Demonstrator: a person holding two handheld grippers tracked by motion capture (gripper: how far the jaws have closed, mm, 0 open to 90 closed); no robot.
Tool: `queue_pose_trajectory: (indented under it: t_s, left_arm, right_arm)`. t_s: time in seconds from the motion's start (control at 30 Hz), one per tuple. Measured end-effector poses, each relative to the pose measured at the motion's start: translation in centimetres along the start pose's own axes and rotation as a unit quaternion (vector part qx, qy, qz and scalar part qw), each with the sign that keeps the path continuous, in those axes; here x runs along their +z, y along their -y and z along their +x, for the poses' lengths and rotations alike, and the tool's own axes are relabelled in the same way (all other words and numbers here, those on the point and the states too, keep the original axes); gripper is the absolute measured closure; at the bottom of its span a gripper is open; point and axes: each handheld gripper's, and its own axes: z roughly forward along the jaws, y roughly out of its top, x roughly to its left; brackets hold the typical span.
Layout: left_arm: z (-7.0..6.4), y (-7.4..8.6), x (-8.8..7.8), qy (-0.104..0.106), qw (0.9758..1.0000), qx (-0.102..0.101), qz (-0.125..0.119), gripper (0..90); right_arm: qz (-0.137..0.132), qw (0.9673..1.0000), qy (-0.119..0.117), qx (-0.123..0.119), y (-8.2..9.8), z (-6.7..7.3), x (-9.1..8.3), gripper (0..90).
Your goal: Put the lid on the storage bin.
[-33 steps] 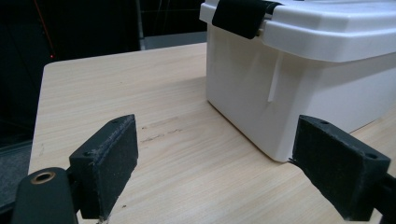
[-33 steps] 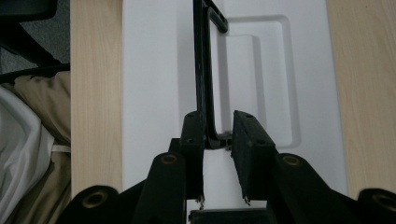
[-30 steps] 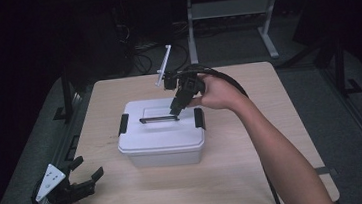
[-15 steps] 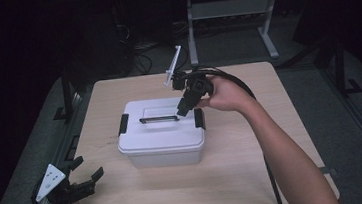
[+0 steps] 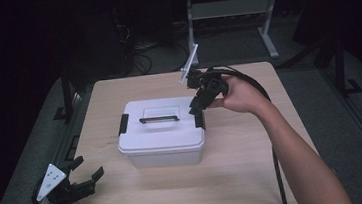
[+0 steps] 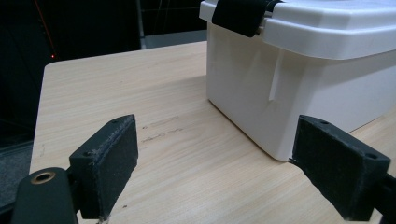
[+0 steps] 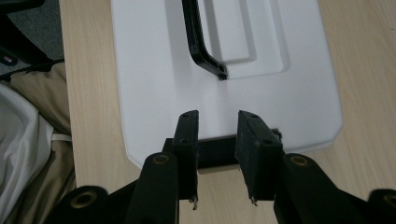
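Observation:
A white lidded box point(image 5: 162, 134) sits mid-table, with a black handle point(image 5: 159, 118) flat on its lid and a black latch at each end. My right gripper point(image 5: 196, 109) points down at the right latch point(image 5: 198, 118). In the right gripper view its jaws point(image 7: 217, 140) stand a narrow gap apart over that latch point(image 7: 215, 154) and have just been opening; the pads do not press on it. The lid point(image 7: 154, 70) and handle point(image 7: 201, 42) lie beyond. My left gripper point(image 5: 89, 170) rests open at the table's front left, and in its own view point(image 6: 229, 158) it faces the box point(image 6: 289, 70) and left latch point(image 6: 240, 14).
The wooden table point(image 5: 256, 175) has bare surface around the box. Metal frame legs point(image 5: 267, 28) and cables stand on the dark floor behind. In the right gripper view, the person's clothing point(image 7: 28, 140) lies beside the table edge.
My right gripper has moved rightward across the lid, from near the handle's end to the right latch. The left gripper has stayed put.

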Motion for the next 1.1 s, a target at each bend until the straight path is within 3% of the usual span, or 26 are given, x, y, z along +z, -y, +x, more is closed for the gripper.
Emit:
queue_pose_trajectory:
  t_s: [1.1]
  left_arm:
    - [-0.1, 0.0, 0.2, 0.001, 1.0, 0.004, 0.006, 13.4]
  right_arm:
    - [-0.01, 0.9988, 0.021, 0.043, 5.4, 0.2, -1.9, 63.1]
